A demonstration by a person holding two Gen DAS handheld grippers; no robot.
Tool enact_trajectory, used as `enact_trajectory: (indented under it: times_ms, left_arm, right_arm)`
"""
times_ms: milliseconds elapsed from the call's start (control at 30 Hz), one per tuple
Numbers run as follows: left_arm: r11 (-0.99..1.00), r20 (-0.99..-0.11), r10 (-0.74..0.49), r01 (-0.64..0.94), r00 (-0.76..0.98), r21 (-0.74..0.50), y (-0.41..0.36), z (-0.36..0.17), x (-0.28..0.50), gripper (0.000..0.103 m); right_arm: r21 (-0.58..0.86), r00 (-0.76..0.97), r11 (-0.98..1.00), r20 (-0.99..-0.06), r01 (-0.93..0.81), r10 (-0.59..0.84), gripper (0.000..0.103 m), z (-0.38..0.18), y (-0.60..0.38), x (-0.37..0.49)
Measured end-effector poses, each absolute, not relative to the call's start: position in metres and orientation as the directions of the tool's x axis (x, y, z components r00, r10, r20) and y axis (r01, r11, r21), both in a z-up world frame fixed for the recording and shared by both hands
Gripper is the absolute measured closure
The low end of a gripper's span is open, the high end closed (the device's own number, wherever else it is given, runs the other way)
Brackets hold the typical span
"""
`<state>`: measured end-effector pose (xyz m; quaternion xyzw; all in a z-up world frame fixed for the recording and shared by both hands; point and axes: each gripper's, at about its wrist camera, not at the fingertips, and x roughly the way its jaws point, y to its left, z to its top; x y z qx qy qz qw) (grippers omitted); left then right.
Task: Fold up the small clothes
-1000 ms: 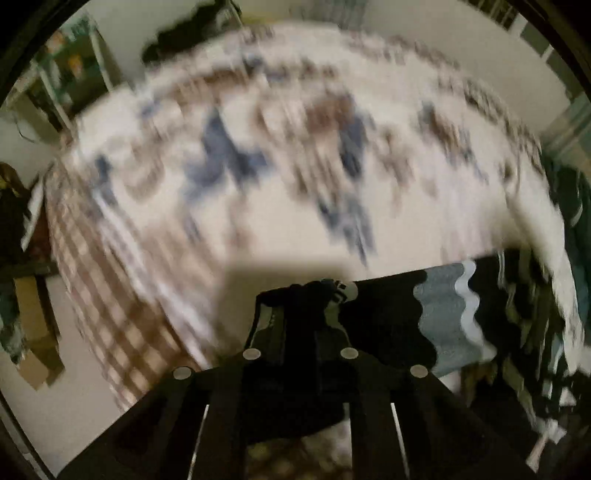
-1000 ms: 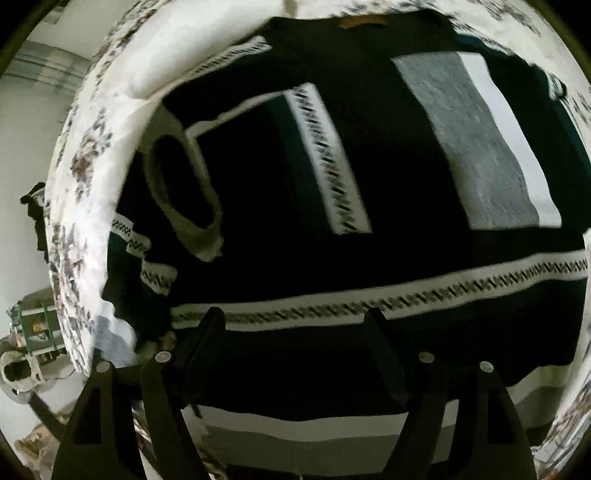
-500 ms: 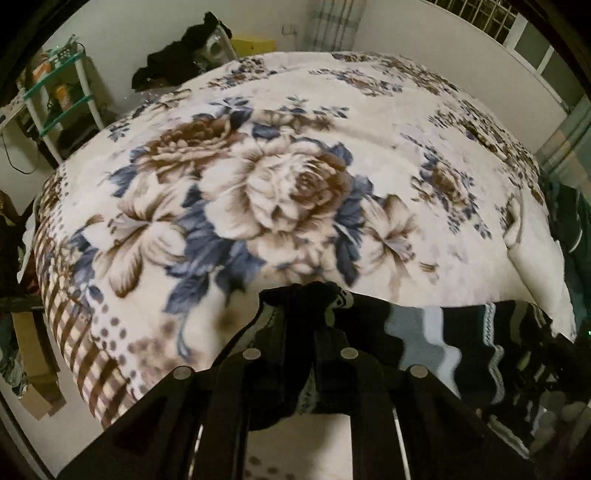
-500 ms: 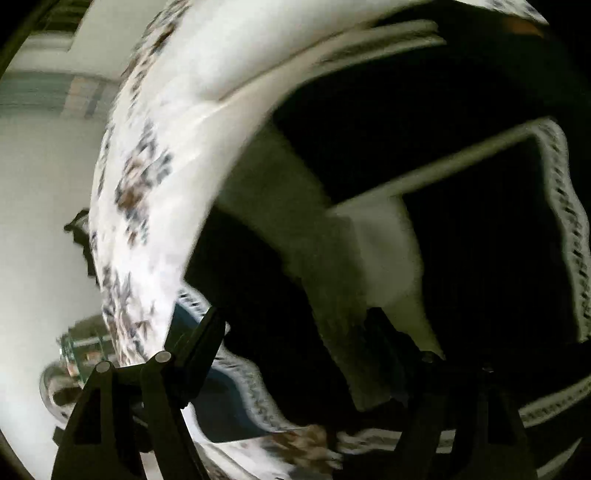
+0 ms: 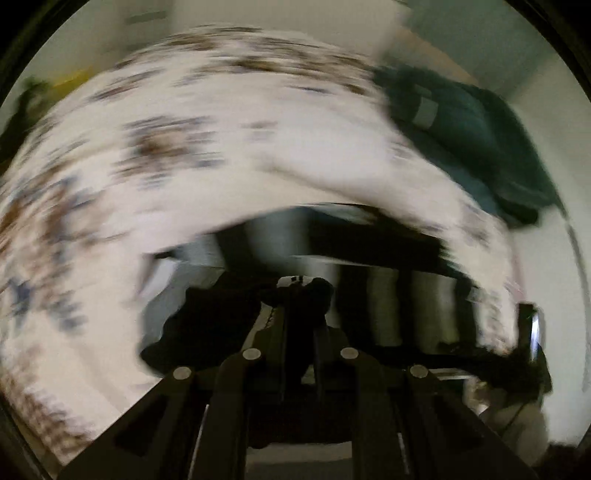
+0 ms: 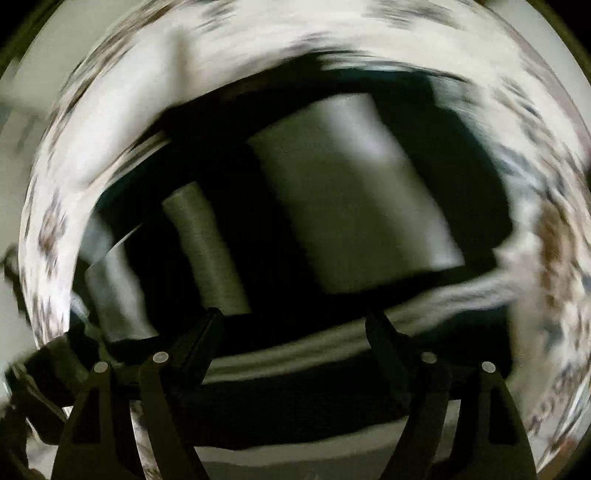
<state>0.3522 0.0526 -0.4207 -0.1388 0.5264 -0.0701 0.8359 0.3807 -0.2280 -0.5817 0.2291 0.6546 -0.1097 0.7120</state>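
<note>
Left gripper (image 5: 301, 295) is clamped on a bunched sweater (image 6: 351, 206) edge; right gripper (image 6: 295, 325) jaws are spread, nothing held. Sweater is spread on floral blanket (image 5: 184, 147). Heavy blur: fabric could be slipped or fold dragged crooked.

Both views badly motion-blurred. A white blanket (image 5: 229, 155) with brown and blue floral print covered the bed, filling most of each frame. Dark teal fabric heap (image 5: 476, 147) lay at its far right edge. Pale wall (image 5: 280, 18) beyond; a yellow object (image 5: 72, 79) at upper left (too smeared to identify). Light dim.
</note>
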Motion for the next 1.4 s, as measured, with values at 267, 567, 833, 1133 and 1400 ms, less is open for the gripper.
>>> enact_trajectory:
  times_ms: [267,567,833,1133,1400]
  left_arm:
    - [0.929,-0.878,-0.362,0.201,0.313,-0.311,-0.204,-0.449,0.417,0.09]
    - [0.959,-0.943,-0.256,0.18,0.214,-0.22,-0.269,-0.505,0.413,0.009]
    - [0.999,-0.952,-0.035,-0.011,0.303,-0.041,-0.14,-0.492,0.347,0.009]
    - [0.947,-0.954,0.145,-0.315,0.262,0.058,0.027,-0.531,0.362,0.009]
    - [0.937,-0.952,0.108,-0.349,0.285,0.001,0.046,-0.544,0.406,0.009]
  right_arm:
    - [0.165,0.124,0.798,-0.986,0.579,0.113,0.022,-0.583,-0.375,0.323]
    - [0.249,0.119,0.729,-0.967,0.637,0.226,0.022,-0.596,-0.471,0.26]
    - [0.384,0.144,0.727,-0.917,0.57,0.372,0.022,-0.59,-0.476,0.268]
    - [0.519,0.208,0.759,-0.854,0.392,0.476,0.022,-0.604,-0.375,0.405]
    - [0.414,0.175,0.858,-0.91,0.304,0.377,0.096,-0.609,-0.355,0.453]
